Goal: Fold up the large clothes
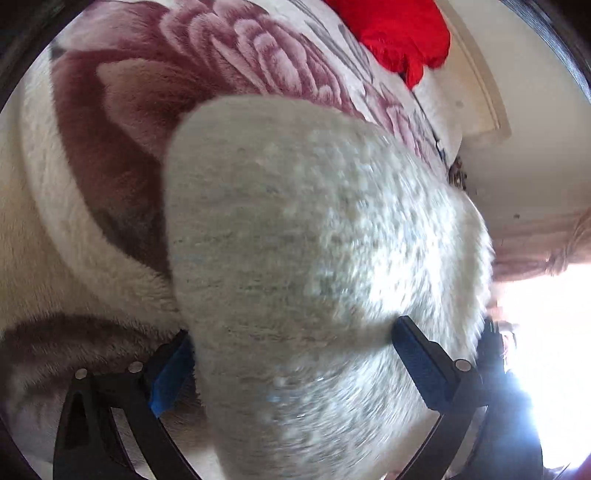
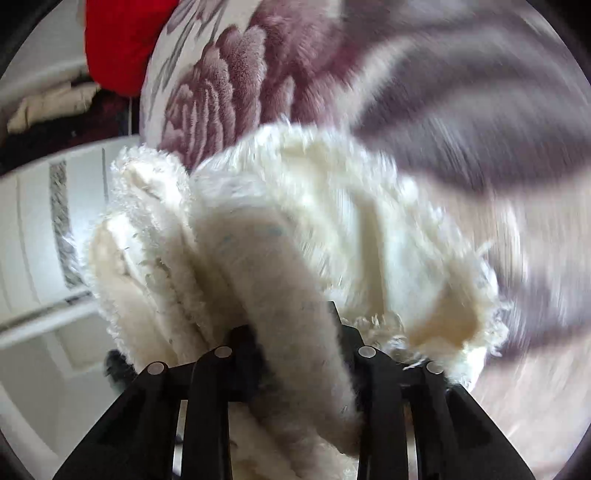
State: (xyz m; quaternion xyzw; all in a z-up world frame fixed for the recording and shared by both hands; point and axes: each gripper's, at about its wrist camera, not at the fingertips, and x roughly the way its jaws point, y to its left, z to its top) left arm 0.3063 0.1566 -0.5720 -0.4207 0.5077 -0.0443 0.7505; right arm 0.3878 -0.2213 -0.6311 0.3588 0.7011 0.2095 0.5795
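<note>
Blanket (image 1: 122, 122): plush bed cover, cream ground with large mauve and maroon rose print; the landmark for all entries below; fills the background of both wrist views, blurred on the right of the right wrist view.
Fleece garment (image 1: 295, 258): large cream-white fuzzy garment, the item being folded; lies over the blanket, bunched in thick folds directly before both cameras; knit-like backing and shaggy pile both show; several layers visible at the edge in the right wrist view (image 2: 332, 229).
Red cloth (image 1: 399, 33): bright red fabric at the far edge of the blanket, well apart from the garment; also seen upper left in the right wrist view (image 2: 118, 44).
Left gripper (image 1: 291, 354): black frame, blue pads; jaws stand wide apart with a thick roll of the garment between them; whether the pads press the fleece cannot be told.
Right gripper (image 2: 295, 332): black fingers drawn close, clamped on a thick fold of the garment that runs back between them toward the camera.
Wall (image 1: 524, 147): pale surface beyond the blanket's far side.
</note>
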